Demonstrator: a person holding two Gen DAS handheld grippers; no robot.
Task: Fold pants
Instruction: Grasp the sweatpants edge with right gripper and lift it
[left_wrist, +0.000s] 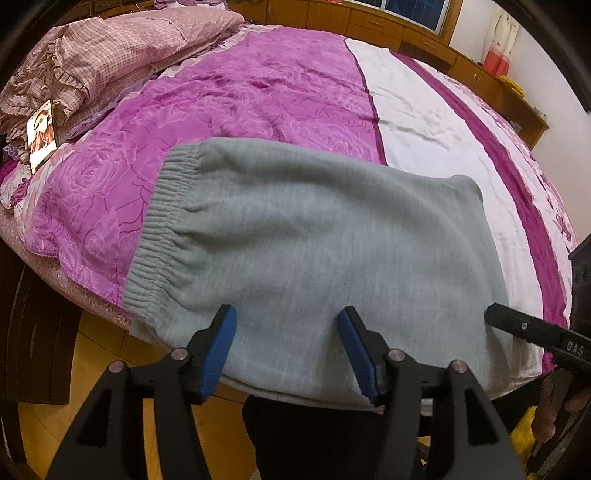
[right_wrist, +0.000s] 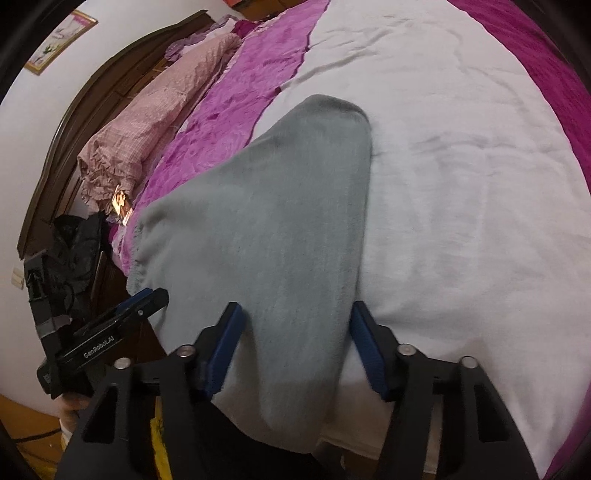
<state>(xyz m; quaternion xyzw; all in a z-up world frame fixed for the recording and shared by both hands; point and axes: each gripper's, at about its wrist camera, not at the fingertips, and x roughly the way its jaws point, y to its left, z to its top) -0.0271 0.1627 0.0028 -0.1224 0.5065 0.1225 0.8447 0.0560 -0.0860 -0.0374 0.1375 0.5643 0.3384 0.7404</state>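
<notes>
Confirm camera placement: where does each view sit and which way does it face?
Left wrist: on the left gripper, facing across the bed over the grey pants toward the waistband; own open fingers show, and the right gripper at the right edge.
Right wrist: on the right gripper, looking along the pants toward the headboard; own open fingers, plus the left gripper at lower left.
Shared: pants, bed, pink quilt.

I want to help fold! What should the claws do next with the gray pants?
Probably close both claws on the near edge of the gray pants. The left claw and right claw are open with cloth between their fingers, and the near edge hangs off the bed.
</notes>
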